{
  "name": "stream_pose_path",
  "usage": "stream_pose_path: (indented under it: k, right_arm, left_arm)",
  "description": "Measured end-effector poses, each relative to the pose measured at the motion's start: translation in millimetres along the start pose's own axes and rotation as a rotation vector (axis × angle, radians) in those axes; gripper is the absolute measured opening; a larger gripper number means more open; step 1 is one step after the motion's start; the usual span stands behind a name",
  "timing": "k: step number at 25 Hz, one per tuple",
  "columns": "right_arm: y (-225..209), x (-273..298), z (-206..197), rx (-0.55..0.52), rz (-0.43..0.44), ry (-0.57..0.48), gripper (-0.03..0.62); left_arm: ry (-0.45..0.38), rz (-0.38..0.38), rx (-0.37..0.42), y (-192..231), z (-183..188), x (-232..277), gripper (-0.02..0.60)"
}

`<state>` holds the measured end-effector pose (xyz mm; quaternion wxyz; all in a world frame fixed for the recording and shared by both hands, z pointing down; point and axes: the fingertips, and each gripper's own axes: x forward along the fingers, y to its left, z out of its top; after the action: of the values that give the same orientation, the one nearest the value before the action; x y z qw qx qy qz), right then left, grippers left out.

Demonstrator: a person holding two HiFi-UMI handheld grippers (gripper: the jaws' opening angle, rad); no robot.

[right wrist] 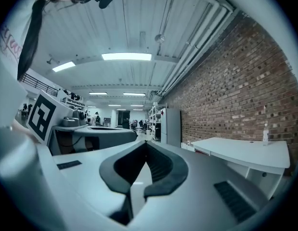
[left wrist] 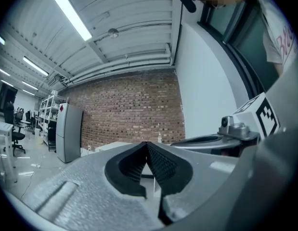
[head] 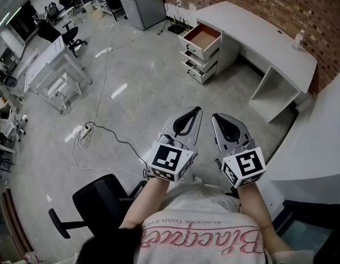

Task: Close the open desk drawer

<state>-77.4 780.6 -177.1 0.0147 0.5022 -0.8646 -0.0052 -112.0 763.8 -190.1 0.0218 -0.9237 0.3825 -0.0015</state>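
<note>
1. Left gripper (head: 196,112): jaws together, empty.
2. Right gripper (head: 216,117): jaws together, empty.
3. Open top drawer (head: 202,37): far right, at the desk (head: 257,34), well apart from both grippers.
4. Risk: an off-centre push may skew and jam it.

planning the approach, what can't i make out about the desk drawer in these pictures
- Open drawer handle: too small, head view.
- Same drawer, left gripper view: hidden behind left claw.
- Bottle on desk, label: too small, head view.
</note>
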Motion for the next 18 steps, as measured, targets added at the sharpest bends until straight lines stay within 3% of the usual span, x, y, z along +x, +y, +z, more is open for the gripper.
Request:
stream_pose_path:
  k: [6,18]
  right_arm:
    - [-20,9,8,0.024,0.012,-0.04,0.011]
    - [-52,59,-4,0.035,-0.014,-0.013,0.011]
  left_arm:
    - [0.006,0.002,0.0,6,-3,22,0.008]
    - [0.016,-0.022,-0.009,45,-13,75,0.008]
